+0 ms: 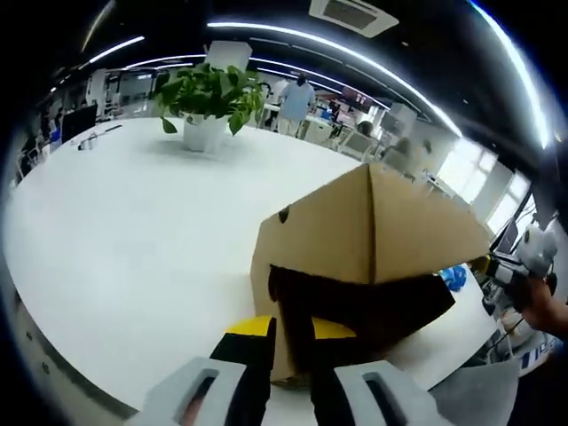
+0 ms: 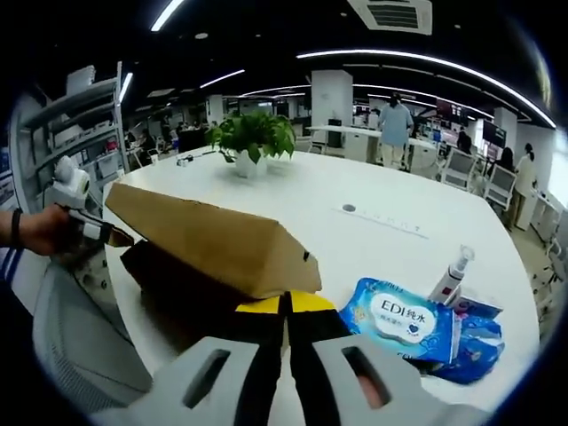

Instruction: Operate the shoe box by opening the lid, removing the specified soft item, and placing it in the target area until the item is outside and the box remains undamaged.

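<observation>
Left gripper view
- Left gripper (image 1: 290, 377): jaws slightly apart, pinching the box's dark edge.
- Box (image 1: 355, 257): cardboard, on the white table (image 1: 133, 248), lid (image 1: 390, 222) raised.
- Plant (image 1: 209, 98): far behind.

Right gripper view
- Right gripper (image 2: 286, 351): jaws closed on the lid's yellow-edged rim.
- Wipes (image 2: 399, 319): beside the box, near a spray bottle (image 2: 451, 275).

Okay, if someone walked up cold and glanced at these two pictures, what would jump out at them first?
Probably the brown cardboard shoe box on the white table, its lid tilted up over the dark inside, with each gripper's jaws close together at a yellow patch on its near edge. Next, the blue wet-wipes pack lying right of the box in the right gripper view, and the potted plant farther back.
</observation>
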### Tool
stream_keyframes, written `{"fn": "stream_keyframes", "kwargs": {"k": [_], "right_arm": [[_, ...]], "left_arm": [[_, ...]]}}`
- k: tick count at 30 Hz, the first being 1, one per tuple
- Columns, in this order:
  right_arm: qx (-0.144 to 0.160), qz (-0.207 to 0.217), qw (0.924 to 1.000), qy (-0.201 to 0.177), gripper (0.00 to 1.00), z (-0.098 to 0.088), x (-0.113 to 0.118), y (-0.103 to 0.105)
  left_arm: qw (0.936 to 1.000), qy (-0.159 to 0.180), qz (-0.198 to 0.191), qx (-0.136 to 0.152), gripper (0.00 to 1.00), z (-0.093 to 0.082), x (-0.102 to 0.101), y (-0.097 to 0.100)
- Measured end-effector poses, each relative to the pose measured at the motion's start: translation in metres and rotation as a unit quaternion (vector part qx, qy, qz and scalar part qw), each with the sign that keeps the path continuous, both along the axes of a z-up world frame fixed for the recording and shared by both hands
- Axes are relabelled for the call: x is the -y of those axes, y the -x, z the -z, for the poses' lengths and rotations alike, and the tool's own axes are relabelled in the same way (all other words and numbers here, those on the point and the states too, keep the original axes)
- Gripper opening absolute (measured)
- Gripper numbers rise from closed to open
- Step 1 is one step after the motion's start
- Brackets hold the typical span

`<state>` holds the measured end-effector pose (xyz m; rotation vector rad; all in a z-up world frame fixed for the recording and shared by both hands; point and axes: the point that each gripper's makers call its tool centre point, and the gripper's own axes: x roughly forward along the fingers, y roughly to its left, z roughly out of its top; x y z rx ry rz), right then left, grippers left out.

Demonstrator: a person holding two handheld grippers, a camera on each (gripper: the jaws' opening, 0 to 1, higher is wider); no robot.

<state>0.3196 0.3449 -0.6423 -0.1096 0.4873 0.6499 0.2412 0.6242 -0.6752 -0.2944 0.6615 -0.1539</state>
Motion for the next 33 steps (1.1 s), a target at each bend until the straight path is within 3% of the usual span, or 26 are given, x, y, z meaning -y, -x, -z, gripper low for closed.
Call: {"fn": "stream_keyframes", "kwargs": {"k": [4,12,15,33], "right_arm": [[-0.01,0.004,0.9999,-0.01,0.0,0.004,0.001,0.004],[-0.02,0.007,0.9995,-0.023,0.0,0.007,0.001,0.008],[-0.025,0.006,0.9994,-0.024,0.0,0.011,0.002,0.011],[-0.064,0.004,0.9974,-0.034,0.0,0.034,0.004,0.03]], "left_arm": [[0.9997,0.007,0.011,0.022,0.14,-0.011,0.004,0.0],[0.9989,-0.004,0.032,0.033,0.13,-0.015,0.01,-0.002],[0.9987,-0.016,0.039,0.028,0.13,-0.012,0.009,-0.001],[1.0,0.0,0.005,-0.002,0.13,0.009,-0.004,0.015]]}}
